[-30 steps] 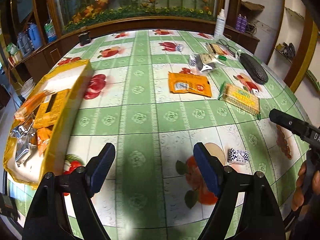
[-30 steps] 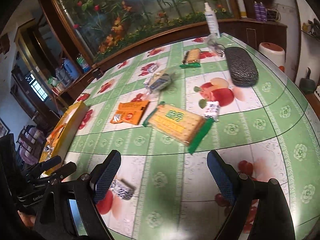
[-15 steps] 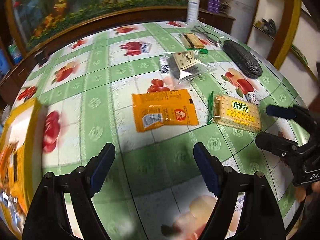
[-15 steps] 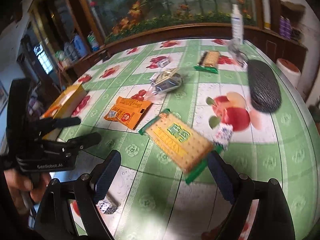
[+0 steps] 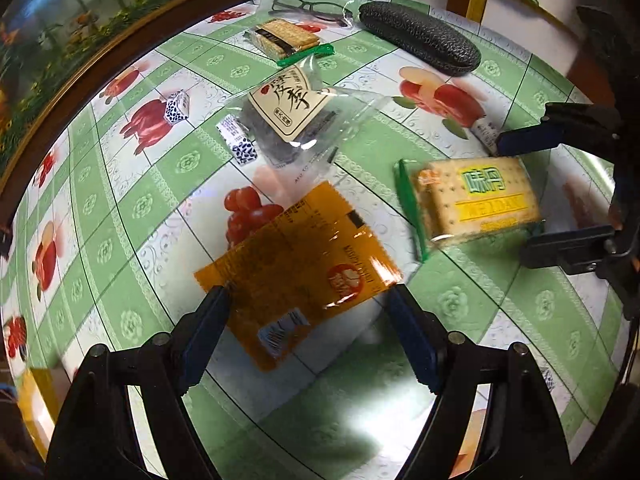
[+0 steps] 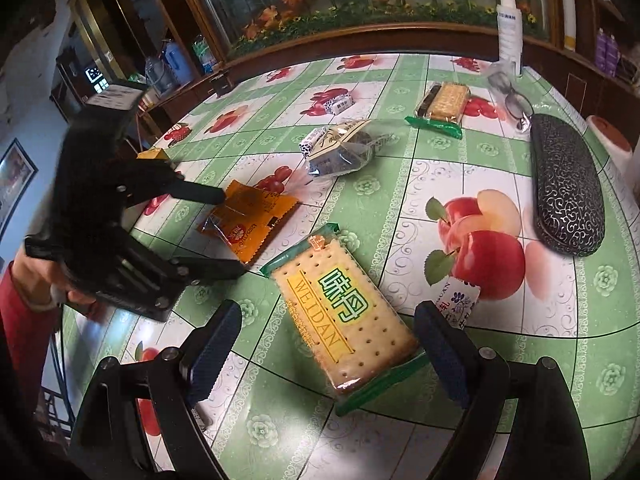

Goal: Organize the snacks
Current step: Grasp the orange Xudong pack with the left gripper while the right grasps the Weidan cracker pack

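On round table with green-and-white fruit-print oilcloth (image 6: 500, 392): black textured oval glasses case (image 6: 568, 184) far right. Yellow-label cracker pack in green-edged clear wrapper (image 6: 348, 316) flat between wide-open jaws of right gripper (image 6: 328, 348), pads not touching. Orange foil snack sachet (image 5: 296, 276) flat between spread jaws of left gripper (image 5: 308, 332), contact unclear. Clear bag of dark snack (image 5: 296, 120) beyond, blue-white candy (image 5: 240, 144) beside it.
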Action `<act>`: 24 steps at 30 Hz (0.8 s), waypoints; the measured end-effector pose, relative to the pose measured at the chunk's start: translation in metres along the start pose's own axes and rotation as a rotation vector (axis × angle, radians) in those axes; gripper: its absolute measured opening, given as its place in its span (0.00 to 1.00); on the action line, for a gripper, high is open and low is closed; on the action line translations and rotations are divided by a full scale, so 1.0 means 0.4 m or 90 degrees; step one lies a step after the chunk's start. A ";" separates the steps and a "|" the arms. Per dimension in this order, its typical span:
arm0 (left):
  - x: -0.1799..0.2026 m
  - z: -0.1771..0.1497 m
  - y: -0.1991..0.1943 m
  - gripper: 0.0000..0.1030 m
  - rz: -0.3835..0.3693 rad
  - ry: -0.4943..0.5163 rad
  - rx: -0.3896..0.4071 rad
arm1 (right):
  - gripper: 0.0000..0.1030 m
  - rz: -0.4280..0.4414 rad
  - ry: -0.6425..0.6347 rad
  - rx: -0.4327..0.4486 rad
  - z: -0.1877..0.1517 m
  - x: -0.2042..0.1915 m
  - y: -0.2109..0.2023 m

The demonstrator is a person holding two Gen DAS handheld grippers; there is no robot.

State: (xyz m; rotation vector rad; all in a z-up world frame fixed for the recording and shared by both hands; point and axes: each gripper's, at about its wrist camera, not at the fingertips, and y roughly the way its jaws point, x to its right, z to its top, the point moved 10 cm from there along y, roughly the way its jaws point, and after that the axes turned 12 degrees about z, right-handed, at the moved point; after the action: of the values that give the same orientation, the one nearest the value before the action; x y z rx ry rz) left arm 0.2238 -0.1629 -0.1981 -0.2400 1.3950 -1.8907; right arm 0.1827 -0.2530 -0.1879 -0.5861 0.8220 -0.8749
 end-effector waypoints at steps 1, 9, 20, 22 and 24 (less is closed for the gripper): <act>-0.001 0.006 0.002 0.79 -0.017 0.001 -0.003 | 0.87 0.001 0.000 -0.003 0.000 0.002 0.000; 0.036 0.006 0.014 0.91 -0.049 0.041 -0.017 | 0.87 0.007 -0.023 -0.025 0.003 -0.009 0.024; 0.032 -0.013 -0.034 0.66 0.019 0.038 -0.019 | 0.87 -0.034 -0.048 -0.051 -0.008 -0.007 0.057; 0.013 0.002 -0.022 0.66 0.037 0.035 -0.018 | 0.87 -0.034 -0.047 -0.051 -0.009 -0.010 0.058; 0.021 0.009 -0.014 0.66 0.006 0.033 -0.022 | 0.87 -0.031 -0.049 -0.052 -0.012 -0.012 0.056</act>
State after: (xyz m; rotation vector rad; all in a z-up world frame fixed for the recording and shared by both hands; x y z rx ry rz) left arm 0.2173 -0.1707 -0.1940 -0.2037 1.4620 -1.8785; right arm 0.1865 -0.2379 -0.2055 -0.7102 0.7797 -0.8616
